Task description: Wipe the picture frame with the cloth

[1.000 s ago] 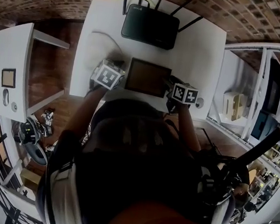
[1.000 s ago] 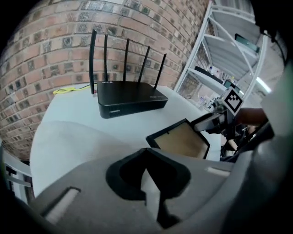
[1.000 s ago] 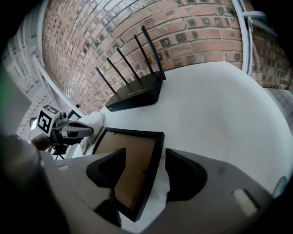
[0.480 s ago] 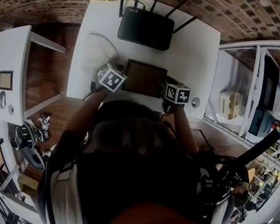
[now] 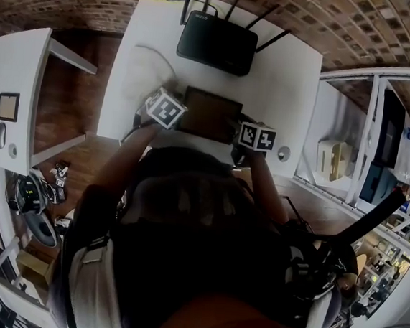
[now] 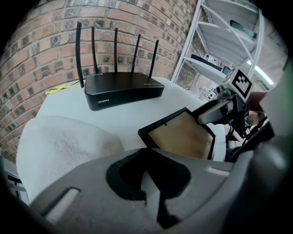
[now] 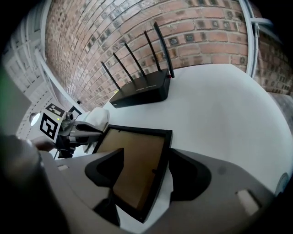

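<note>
Left gripper (image 6: 153, 183) is pinching the cloth (image 6: 59, 141) tight beside the picture frame (image 6: 181, 135) at the table's (image 7: 219, 105) front edge, while the right gripper (image 7: 146, 160) is just spreading its jaws astride the frame's right edge, probably bracing it for wiping.

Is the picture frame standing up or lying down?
Lying down: the picture frame shows its whole brown face from above, on the white table.

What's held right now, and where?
Left gripper seems shut on the cloth at its near edge. Right gripper: jaws have just been opening around the picture frame, right edge; no clear grip.
</note>
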{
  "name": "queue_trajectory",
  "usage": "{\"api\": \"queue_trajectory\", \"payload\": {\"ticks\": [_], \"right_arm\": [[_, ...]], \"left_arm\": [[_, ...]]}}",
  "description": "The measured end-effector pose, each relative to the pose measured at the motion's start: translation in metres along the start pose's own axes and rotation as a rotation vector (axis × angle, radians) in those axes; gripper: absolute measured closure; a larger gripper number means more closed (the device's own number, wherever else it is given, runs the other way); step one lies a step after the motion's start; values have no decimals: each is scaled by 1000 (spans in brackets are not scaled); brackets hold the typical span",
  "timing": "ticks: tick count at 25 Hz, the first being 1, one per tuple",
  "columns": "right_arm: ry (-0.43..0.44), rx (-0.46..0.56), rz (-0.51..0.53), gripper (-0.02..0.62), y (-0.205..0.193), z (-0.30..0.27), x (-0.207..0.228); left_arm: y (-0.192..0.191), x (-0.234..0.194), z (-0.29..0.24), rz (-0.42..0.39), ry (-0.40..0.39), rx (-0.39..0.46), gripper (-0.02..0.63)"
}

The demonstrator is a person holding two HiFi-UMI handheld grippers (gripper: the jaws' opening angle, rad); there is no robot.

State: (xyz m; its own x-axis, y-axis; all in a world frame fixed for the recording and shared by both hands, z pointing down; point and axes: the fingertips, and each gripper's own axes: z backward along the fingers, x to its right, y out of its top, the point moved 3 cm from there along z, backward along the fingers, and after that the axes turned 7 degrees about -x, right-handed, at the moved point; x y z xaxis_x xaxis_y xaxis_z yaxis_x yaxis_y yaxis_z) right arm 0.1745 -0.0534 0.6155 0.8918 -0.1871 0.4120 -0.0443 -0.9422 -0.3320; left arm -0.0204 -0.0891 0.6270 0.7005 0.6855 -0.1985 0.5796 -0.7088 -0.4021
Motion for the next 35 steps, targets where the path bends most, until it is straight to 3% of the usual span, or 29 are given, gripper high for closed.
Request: {"api": "queue_trajectory", "payload": {"ticks": [5, 11, 22, 35], "right_arm": [[49, 2, -80, 283, -2, 4, -3], [77, 35, -89, 278, 0, 16, -10], [95, 191, 33, 281, 37, 65, -39], [162, 302, 132, 342, 51, 96, -78]], "left_arm": [[-3, -2, 0, 29, -8, -3, 607], [-1, 2, -1, 55, -52, 15, 607], [1, 2, 1, 110, -113, 51, 607], [1, 2, -5, 117, -166, 59, 607]]}}
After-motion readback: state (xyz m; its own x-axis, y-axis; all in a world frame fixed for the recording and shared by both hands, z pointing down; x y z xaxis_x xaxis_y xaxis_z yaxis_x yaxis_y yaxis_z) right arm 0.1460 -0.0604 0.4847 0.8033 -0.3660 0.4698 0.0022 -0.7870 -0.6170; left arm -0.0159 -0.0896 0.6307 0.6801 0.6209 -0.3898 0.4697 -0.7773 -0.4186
